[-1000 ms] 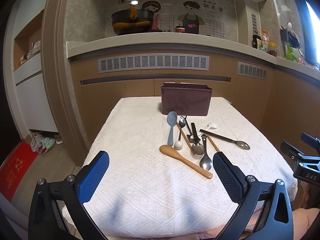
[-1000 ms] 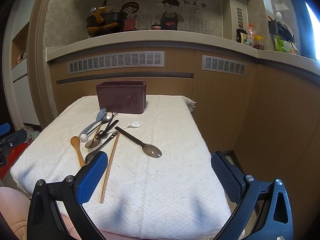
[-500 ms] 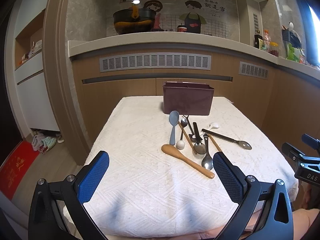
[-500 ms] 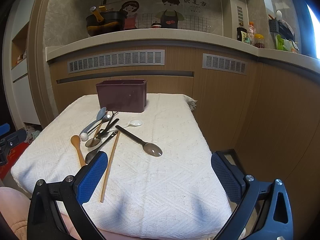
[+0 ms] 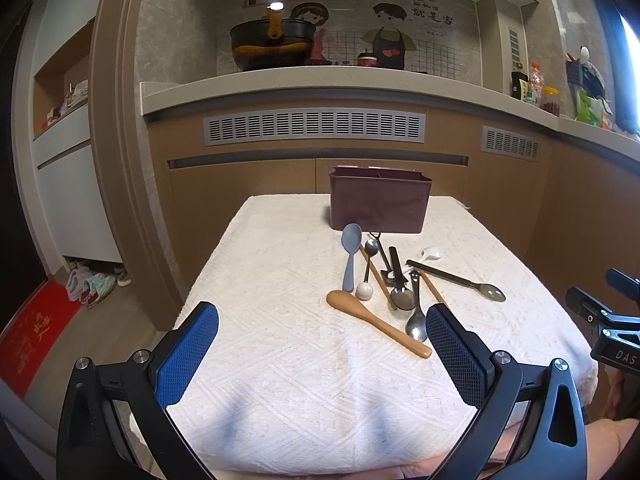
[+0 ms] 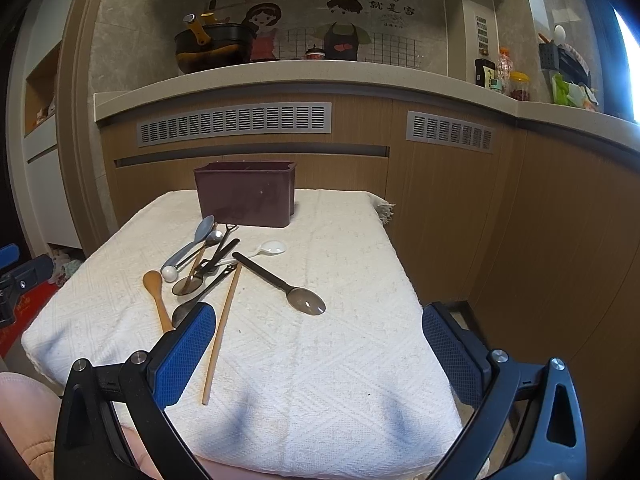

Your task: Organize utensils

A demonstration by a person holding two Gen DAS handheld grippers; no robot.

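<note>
Mixed utensils lie heaped mid-table: pale blue plastic spoon (image 5: 351, 254), light wooden spoon (image 5: 376, 322), black-handled metal spoon (image 6: 280, 282), single wooden chopstick (image 6: 222, 330), others tangled, hard to separate. Dark maroon plastic utensil box (image 5: 380, 203) stands upright just behind. White textured tablecloth (image 5: 280, 380) covers the table. Left hand-held gripper (image 5: 322, 354) and right hand-held gripper (image 6: 316, 354) both spread wide, empty, at the near edge.

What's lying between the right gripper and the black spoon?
Only bare white cloth lies between the open right gripper and the black spoon, as the right wrist view shows; a chopstick lies just left.
</note>
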